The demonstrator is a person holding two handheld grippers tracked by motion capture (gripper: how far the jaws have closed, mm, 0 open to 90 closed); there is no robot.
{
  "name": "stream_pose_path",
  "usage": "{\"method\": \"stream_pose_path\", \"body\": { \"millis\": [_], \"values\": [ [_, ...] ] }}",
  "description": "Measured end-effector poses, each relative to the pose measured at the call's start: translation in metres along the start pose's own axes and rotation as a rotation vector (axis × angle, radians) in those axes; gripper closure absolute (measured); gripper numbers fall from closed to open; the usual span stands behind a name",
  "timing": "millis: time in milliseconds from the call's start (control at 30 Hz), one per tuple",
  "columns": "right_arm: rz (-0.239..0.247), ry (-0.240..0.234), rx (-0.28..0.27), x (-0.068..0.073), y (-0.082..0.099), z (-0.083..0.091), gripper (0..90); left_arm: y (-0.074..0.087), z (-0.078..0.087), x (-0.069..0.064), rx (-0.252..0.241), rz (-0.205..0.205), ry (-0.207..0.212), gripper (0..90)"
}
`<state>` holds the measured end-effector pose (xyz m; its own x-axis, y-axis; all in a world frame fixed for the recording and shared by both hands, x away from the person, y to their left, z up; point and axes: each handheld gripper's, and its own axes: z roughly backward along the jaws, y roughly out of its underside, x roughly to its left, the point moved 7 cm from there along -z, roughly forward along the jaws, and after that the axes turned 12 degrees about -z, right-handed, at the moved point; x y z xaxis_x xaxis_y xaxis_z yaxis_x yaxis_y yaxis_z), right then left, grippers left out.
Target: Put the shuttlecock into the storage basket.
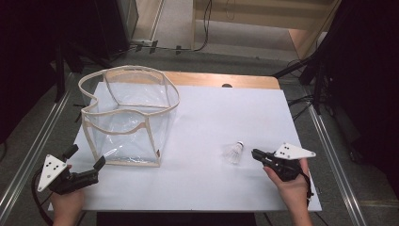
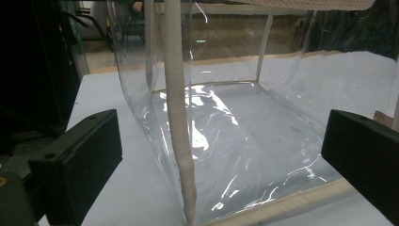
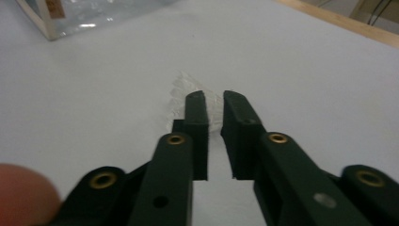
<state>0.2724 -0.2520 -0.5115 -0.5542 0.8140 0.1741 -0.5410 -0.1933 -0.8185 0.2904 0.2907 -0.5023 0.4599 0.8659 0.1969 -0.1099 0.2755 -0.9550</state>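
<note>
- High view: right gripper [image 1: 254,153] at about 4 o'clock on the table, jaws brought nearly together, tips aimed toward 9 o'clock.
- Right gripper view: right gripper [image 3: 214,96] shows only a narrow slit between the two black jaws; nothing pinched in it.
- Shuttlecock [image 3: 181,96] lies on the white sheet just past the jaw tips, feathers blurred and partly hidden behind the left jaw; touching or not, cannot tell.
- High view again: shuttlecock [image 1: 234,152] on its side, just at 9 o'clock of the right gripper's tips, cork end toward 1 o'clock, feather skirt toward 7 o'clock.
- Right hand [image 1: 292,186] wraps the gripper body, grey three-cornered plate on top.
- Left gripper [image 1: 99,163] at about 8 o'clock on the table, jaws spread wide, holding nothing, pointing toward 2 o'clock at the bag's near corner.
- Left gripper view: left gripper [image 2: 221,155] with jaws far apart at both frame edges; bag's beige corner seam stands upright between them, not touched.
- Clear plastic bag [image 1: 127,117] with beige trim stands open at 10 o'clock on the table, well apart from the shuttlecock.
- White sheet [image 1: 226,113] covers the table; wooden edge shows at 12 o'clock.
</note>
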Motion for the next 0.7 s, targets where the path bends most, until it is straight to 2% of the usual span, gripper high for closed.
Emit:
{"method": "stream_pose_path", "body": {
  "millis": [33,67,100,133,233,267,333,500,567,600,700],
  "values": [
    [0.000,0.000,0.000,0.000,0.000,0.000,87.4,0.000,0.000,0.000,0.000,0.001,0.001,0.0],
    [0.008,-0.001,0.034,0.000,0.001,-0.004,87.6,0.000,0.000,0.000,0.001,0.003,0.000,0.0],
    [0.008,-0.001,0.034,0.000,0.001,-0.004,87.6,0.000,0.000,0.000,0.000,0.004,-0.001,0.0],
    [0.025,-0.003,0.069,0.001,0.002,-0.009,87.7,0.000,0.000,0.000,-0.003,0.005,0.000,0.0],
    [0.040,-0.015,0.102,0.003,0.004,-0.015,87.7,0.000,0.001,0.000,-0.004,0.005,0.000,0.0],
    [0.055,-0.008,0.147,0.005,0.007,-0.022,87.7,0.000,0.001,0.000,-0.005,0.004,0.001,0.0],
    [0.068,0.004,0.185,0.006,0.010,-0.028,87.7,0.000,0.000,0.000,-0.005,0.003,0.000,0.0],
    [0.079,-0.007,0.224,0.009,0.012,-0.037,87.7,0.000,0.001,0.000,-0.005,0.000,0.003,0.0],
    [0.140,-0.019,0.238,0.014,0.010,-0.041,87.8,0.000,0.001,0.000,-0.006,0.001,0.003,0.0],
    [0.147,-0.031,0.244,0.017,0.010,-0.043,87.8,0.000,0.001,0.000,-0.007,0.001,0.003,0.0],
    [0.176,-0.028,0.273,0.019,0.009,-0.049,87.8,0.000,0.001,0.000,-0.007,0.001,0.004,0.0]
  ]
}}
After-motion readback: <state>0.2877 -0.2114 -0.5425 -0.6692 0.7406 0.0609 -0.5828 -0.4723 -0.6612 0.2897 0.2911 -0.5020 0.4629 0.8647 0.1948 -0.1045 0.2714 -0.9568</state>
